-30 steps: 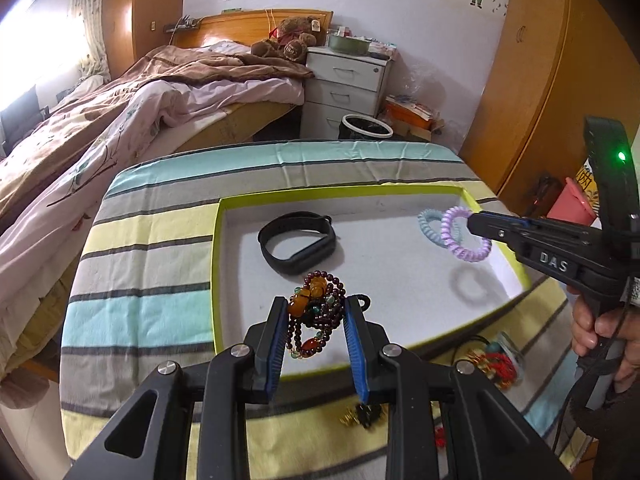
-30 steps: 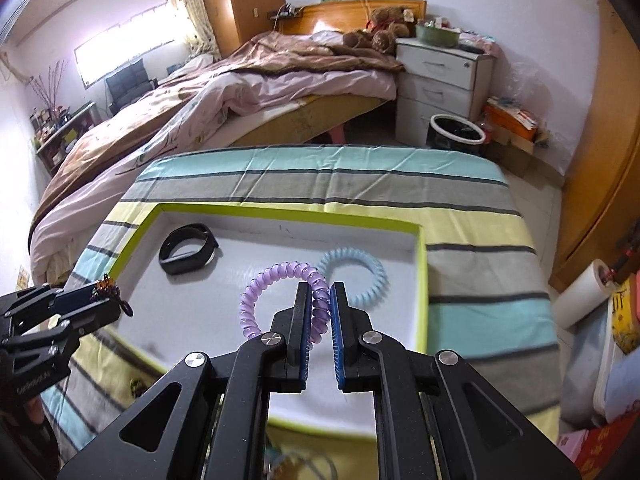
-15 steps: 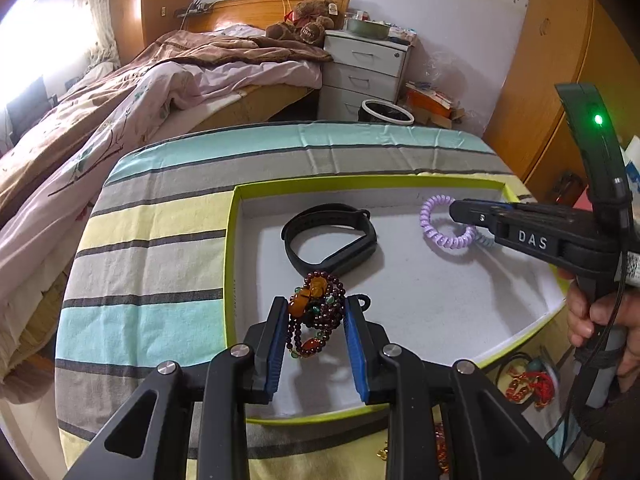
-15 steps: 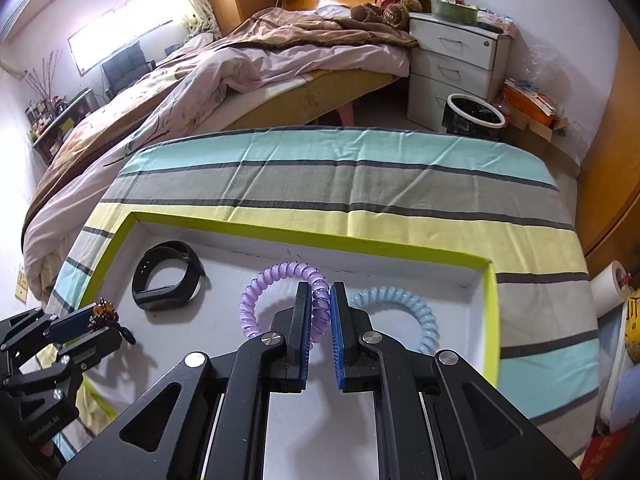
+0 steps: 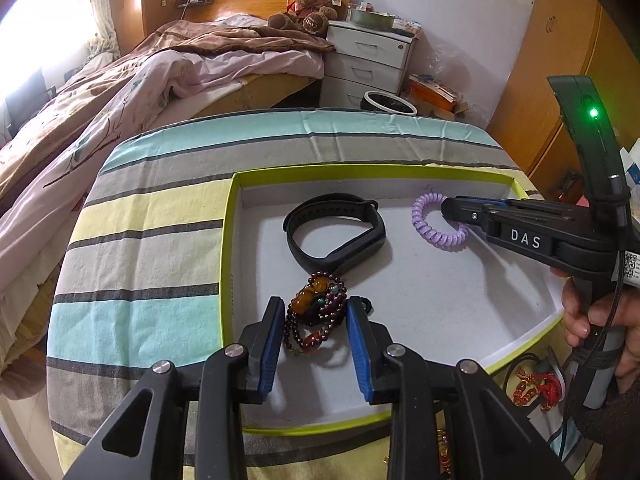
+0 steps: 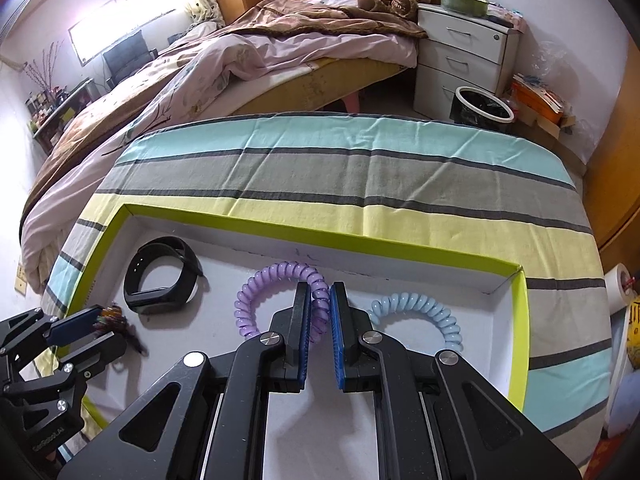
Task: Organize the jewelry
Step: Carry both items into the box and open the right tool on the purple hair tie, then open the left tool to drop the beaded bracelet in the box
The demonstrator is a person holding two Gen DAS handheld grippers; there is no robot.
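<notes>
Jewelry lies in a shallow white tray with a lime-green rim, set on a table covered by a striped cloth in blue, grey and yellow.

The left gripper hangs over the near part of the tray. Its jaws are opening, and a beaded bracelet of dark red and amber beads sits between the blue pads, resting on the tray floor. The left pad stands clear of the beads; whether the right pad touches them I cannot tell. Just beyond the beads lies a black wristband, flat on the tray floor.

The right gripper has its jaws closed on a purple coil hair tie, pinching one side of the loop while the rest lies down near the tray floor. In the left wrist view the same tie shows at the tip of the right gripper, toward the far wall of the tray. A light blue coil hair tie lies just to the right of the purple one, near the tray's right corner.

A hand grips the right gripper's handle at the edge of the left wrist view. More trinkets with red cord lie on the table outside the tray.
</notes>
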